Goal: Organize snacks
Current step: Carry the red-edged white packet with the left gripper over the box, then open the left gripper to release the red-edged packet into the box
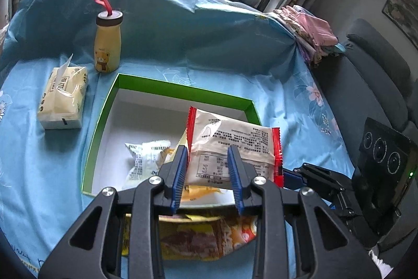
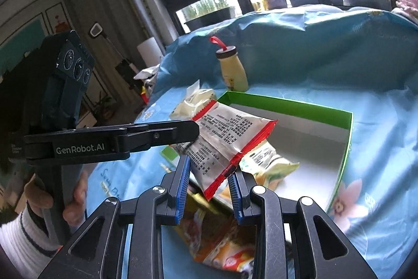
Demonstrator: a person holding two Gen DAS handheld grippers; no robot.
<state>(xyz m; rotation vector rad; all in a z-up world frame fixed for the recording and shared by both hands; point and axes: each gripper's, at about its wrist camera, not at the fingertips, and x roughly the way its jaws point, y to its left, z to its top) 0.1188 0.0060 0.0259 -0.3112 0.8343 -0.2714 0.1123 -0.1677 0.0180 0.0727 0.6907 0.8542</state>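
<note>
A white snack packet (image 1: 230, 145) with red end seams hangs in the air over a green-walled box (image 1: 183, 93) with a white floor. My left gripper (image 1: 207, 152) is shut on the packet's lower edge, blue pads (image 1: 180, 174) pressing on both sides. In the right wrist view my right gripper (image 2: 209, 166) is shut on the red seam of the same packet (image 2: 224, 137). The left gripper (image 2: 192, 134) reaches in from the left there. Inside the box (image 2: 287, 103) lie a white packet (image 1: 146, 158) and a yellow one (image 1: 198, 192). An orange-yellow packet (image 1: 198, 237) lies on the cloth under my fingers.
A yellow bear bottle (image 1: 107, 43) with a red loop and a tissue pack (image 1: 64, 98) stand left of the box on the blue flowered cloth. Folded clothes (image 1: 311, 35) sit at the cloth's far right, with a grey seat (image 1: 378, 64) beyond. A hand (image 2: 75, 195) grips the left handle.
</note>
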